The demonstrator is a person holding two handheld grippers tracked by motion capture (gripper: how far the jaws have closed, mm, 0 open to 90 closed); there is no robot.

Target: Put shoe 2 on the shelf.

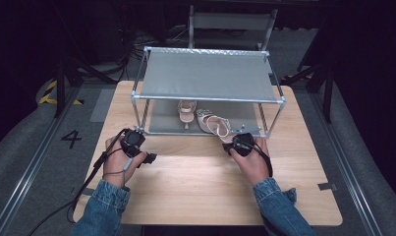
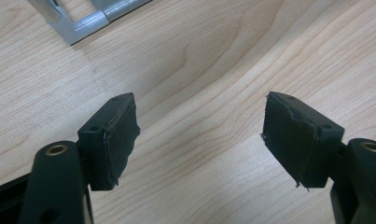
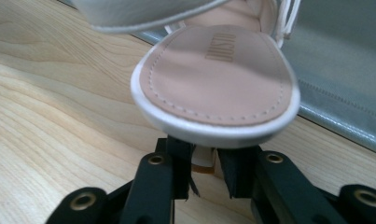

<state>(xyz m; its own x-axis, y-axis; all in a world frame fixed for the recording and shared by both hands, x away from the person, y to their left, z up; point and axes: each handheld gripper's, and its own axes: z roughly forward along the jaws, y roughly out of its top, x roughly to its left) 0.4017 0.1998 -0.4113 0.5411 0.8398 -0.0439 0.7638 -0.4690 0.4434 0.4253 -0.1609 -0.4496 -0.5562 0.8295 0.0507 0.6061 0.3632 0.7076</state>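
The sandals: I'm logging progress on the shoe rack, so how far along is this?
One sandal already stands on the rack's lower shelf. The second sandal is in hand: the right gripper has its jaws closed on the heel, at the shelf's front edge. The left gripper waits open over the table. Still left: settling that sandal and letting go.

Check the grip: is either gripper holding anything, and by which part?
The right gripper has its jaws closed on the heel of a pale sandal, under the heel end of its insole. The left gripper is open over bare table.
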